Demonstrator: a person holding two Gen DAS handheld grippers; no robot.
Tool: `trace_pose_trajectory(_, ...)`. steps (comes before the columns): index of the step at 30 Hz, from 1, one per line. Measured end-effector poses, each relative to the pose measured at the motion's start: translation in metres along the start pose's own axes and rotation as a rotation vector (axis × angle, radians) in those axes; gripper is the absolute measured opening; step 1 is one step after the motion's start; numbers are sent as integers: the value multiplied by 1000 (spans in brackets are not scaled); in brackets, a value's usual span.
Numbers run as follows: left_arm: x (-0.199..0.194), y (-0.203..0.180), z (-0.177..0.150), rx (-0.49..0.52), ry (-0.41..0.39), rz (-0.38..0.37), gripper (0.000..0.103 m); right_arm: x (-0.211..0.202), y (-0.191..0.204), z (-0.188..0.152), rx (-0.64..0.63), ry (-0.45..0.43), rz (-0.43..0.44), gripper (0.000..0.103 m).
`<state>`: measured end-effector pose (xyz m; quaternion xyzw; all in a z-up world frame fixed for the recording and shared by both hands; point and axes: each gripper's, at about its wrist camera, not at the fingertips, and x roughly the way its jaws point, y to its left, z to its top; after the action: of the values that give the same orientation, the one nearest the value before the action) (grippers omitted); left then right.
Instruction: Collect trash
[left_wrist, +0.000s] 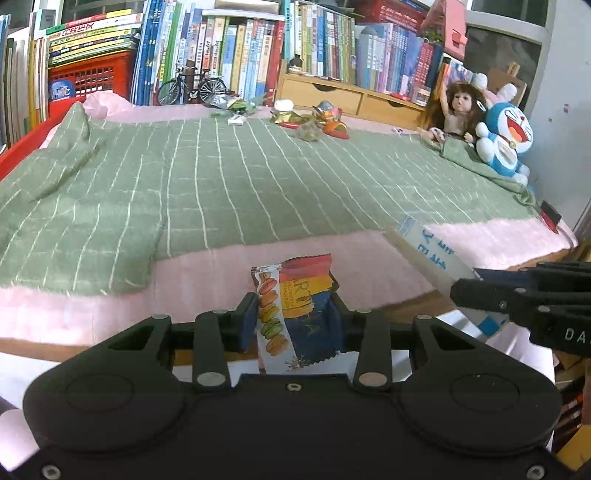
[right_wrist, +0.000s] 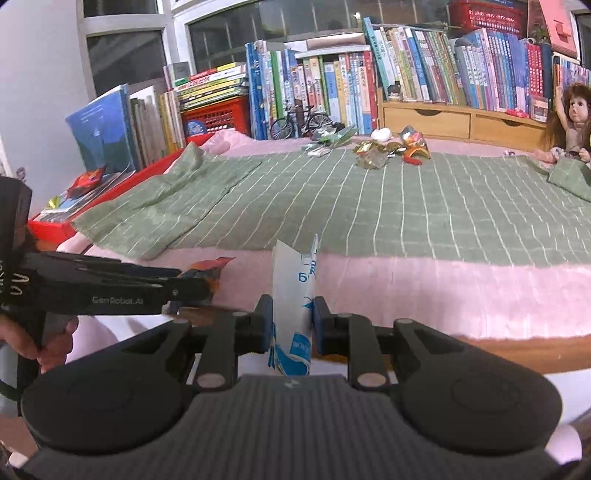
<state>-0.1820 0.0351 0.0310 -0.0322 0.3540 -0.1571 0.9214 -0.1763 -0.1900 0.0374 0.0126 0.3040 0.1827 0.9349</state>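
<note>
Left gripper (left_wrist: 294, 319): matte black plastic body with blue pads, jaws clamped on a glossy macaron wrapper (left_wrist: 295, 310). The wrapper is a flat foil-type sachet with a serrated top edge, printed in red, yellow and dark blue bands, with a column of coloured macarons down its white left strip. It stands upright between the pads, above the near edge of the bed.

Right gripper (right_wrist: 291, 325): same black construction, ribbed top plate, jaws closed tight on a white-and-blue packet (right_wrist: 293, 295). This packet is thin, smooth plastic film, curled lengthwise into a trough shape, blue lettering on white. It projects upright beyond the pads.

Surface below: pink fleece sheet (left_wrist: 207, 280), soft nap, running to a wooden bed edge. Over it lies a green blanket (left_wrist: 258, 177), woven, with a thin white grid, rumpled at the left.

Remaining trash: a loose pile of crumpled wrappers (left_wrist: 314, 120), metallic gold, orange and green, at the far side of the bed, well apart from both grippers.

Background: tightly packed books (left_wrist: 258, 48), a red lattice crate (left_wrist: 92, 75), a wire-spoked model bicycle (left_wrist: 192, 86), a long-haired doll (left_wrist: 456, 110) and a blue plush toy (left_wrist: 504, 136) at the right.
</note>
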Motion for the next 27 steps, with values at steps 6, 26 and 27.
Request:
trace_pose_trajectory(6, -10, -14, -12, 23, 9, 3, 37, -8, -1, -14, 10, 7, 20, 26)
trace_pose_trajectory(26, -17, -42, -73, 93, 134, -40, 38, -27, 3, -57, 22, 51, 48, 26)
trace_pose_trajectory(27, -15, -41, -75, 91, 142, -45, 38, -27, 4, -59, 19, 59, 48, 26)
